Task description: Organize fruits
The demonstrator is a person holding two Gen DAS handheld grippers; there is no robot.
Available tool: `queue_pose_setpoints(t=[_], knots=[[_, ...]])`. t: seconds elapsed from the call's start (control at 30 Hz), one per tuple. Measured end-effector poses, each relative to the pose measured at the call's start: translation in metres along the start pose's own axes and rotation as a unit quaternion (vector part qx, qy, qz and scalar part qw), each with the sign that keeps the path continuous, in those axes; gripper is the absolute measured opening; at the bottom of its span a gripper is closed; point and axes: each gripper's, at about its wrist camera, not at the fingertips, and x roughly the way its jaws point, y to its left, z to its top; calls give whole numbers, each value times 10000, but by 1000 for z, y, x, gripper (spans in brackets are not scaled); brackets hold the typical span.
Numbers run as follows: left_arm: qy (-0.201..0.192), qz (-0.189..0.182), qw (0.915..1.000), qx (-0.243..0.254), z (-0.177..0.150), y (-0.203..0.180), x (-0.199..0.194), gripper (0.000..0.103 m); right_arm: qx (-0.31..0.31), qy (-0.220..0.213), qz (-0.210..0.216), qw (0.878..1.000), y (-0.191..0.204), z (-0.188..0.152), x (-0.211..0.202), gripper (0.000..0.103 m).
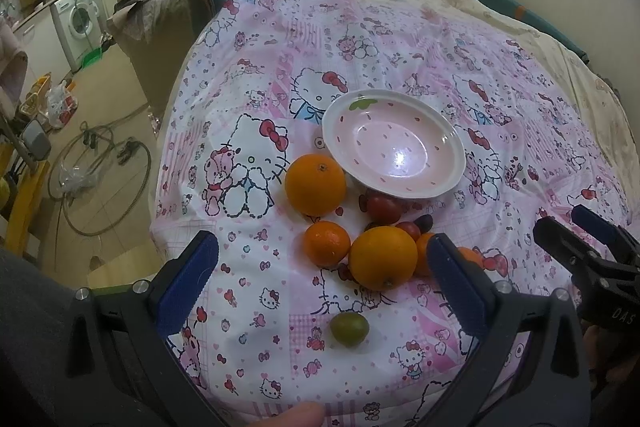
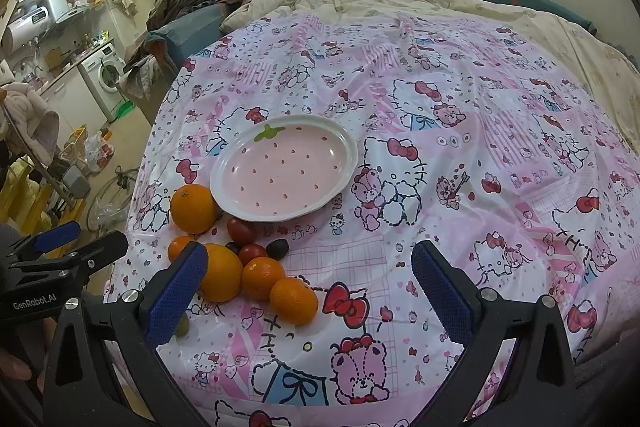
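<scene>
Holding: nothing yet. My left claw (image 1: 322, 281) is spread wide with nothing in it, and so is my right claw (image 2: 310, 285).
Fruit spot: all the fruit sits on the kitty cloth (image 2: 460, 115), bunched up just in front of the pink plate (image 2: 344, 143). No fruit is in the plate.
Closest to left claw: the green fruit (image 1: 349, 329), alone, apart from the pile.
Closest to right claw: a small orange (image 2: 294, 301) at the pile's edge.
Could go wrong: round fruit rolls. If I bump the pile, I think some could roll off the soft bed.
Could go wrong too: the red tomato (image 2: 241, 231) looks soft. I guess a hard squeeze would squash it.
Could go wrong also: the plate tips a bit on the lumpy cloth, so fruit dropped on its rim may slide out.
Big oranges: two, like this one (image 1: 315, 184).
Small oranges: three.
Red tomatoes: two.
Dark fruits: two, I think, one partly hidden.
Green fruits: one.
Plates: one.
</scene>
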Motion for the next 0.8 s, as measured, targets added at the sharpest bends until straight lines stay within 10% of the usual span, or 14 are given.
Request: queue_pose_setpoints(t=[0.8], knots=[[-35,18,10000,73,-3,-2,0,103,-10,24,3,10000,1,0,0,103]])
